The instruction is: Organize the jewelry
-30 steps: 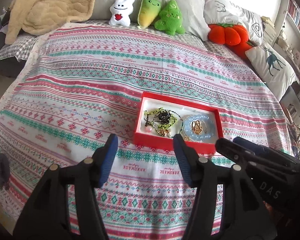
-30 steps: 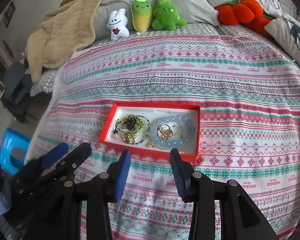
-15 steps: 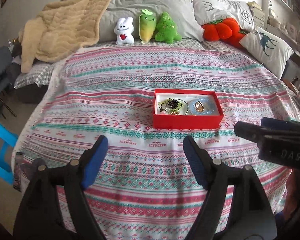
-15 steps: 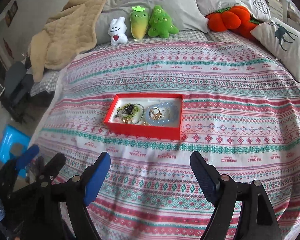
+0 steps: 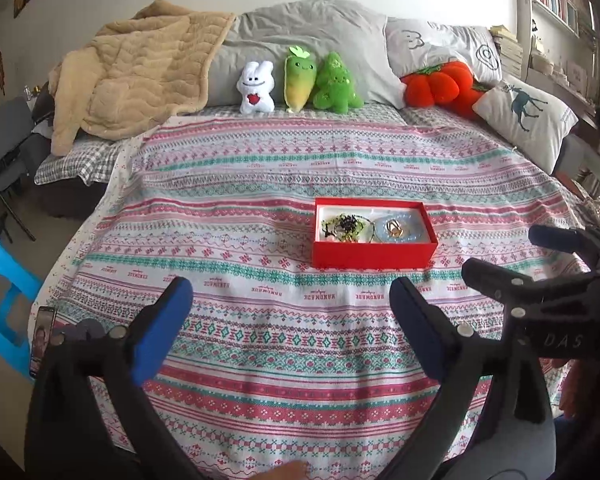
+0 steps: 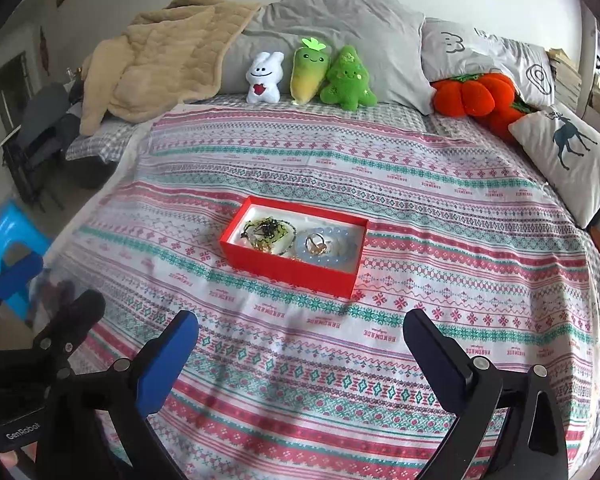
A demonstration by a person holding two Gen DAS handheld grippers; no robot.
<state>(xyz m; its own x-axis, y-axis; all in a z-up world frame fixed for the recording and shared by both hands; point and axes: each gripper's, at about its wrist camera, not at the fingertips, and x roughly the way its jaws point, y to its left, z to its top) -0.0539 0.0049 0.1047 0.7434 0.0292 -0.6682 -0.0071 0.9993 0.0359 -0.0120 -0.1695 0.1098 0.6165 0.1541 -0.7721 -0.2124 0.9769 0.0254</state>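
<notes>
A red jewelry box [image 5: 374,254] [image 6: 292,270] with a white lining sits on the patterned bedspread. Inside lie a green and black beaded piece [image 5: 344,226] [image 6: 268,230] on the left, and a pale blue bead bracelet [image 5: 408,234] [image 6: 332,254] with gold rings [image 5: 395,227] [image 6: 315,243] in it on the right. My left gripper [image 5: 290,294] is open and empty, well short of the box. My right gripper [image 6: 300,330] is open and empty, also short of the box; it shows at the right of the left wrist view [image 5: 532,256].
Three plush toys [image 5: 296,80] [image 6: 312,76] line the grey pillows at the bed's head, with an orange pumpkin plush [image 5: 440,82] and a deer cushion [image 6: 572,148] at the right. A tan blanket [image 5: 136,68] lies back left. A blue stool [image 5: 0,296] and a phone [image 5: 40,338] are at the left edge.
Both grippers have pulled back and away from the box and opened wider. The box and its jewelry have stayed in place.
</notes>
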